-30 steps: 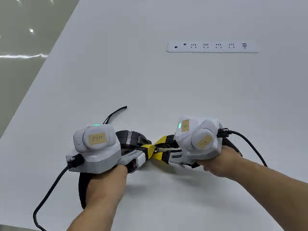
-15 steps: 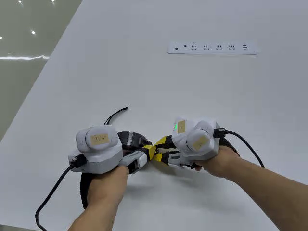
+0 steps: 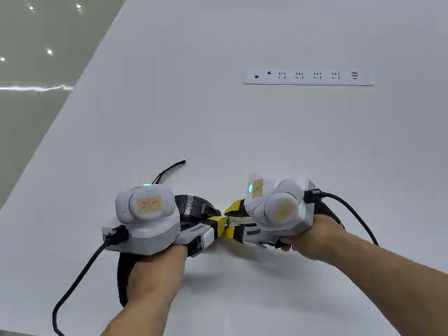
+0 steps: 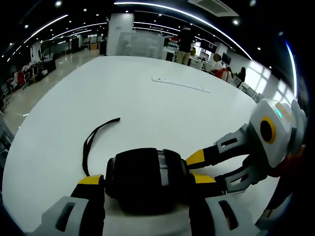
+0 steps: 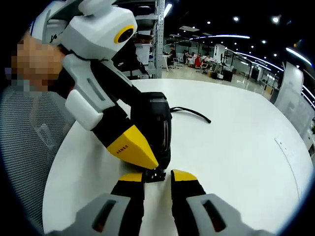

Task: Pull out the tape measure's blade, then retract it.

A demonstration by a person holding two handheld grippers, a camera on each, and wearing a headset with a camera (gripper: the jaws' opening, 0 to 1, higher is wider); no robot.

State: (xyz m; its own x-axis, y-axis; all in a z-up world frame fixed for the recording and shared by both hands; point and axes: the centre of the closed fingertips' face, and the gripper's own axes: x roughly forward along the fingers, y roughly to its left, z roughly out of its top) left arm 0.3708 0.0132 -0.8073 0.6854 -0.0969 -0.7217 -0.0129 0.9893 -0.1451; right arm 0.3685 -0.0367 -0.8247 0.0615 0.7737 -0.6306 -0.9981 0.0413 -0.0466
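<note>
Tape [image 4: 147, 179]: black case clamped between left gripper's [image 4: 146, 183] fingers, low over table [image 3: 210, 105]; blade mouth faces right gripper [image 5: 157, 177], whose fingers sit nearly together on the hook [image 5: 155, 175], apparently pinching it; blade axis runs straight along those fingers, away from the case; white table, strip [image 3: 308, 75] well beyond; open-plan hall around.

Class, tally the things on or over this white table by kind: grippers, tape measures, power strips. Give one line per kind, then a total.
grippers: 2, the left gripper and the right gripper
tape measure: 1
power strip: 1
total: 4
</note>
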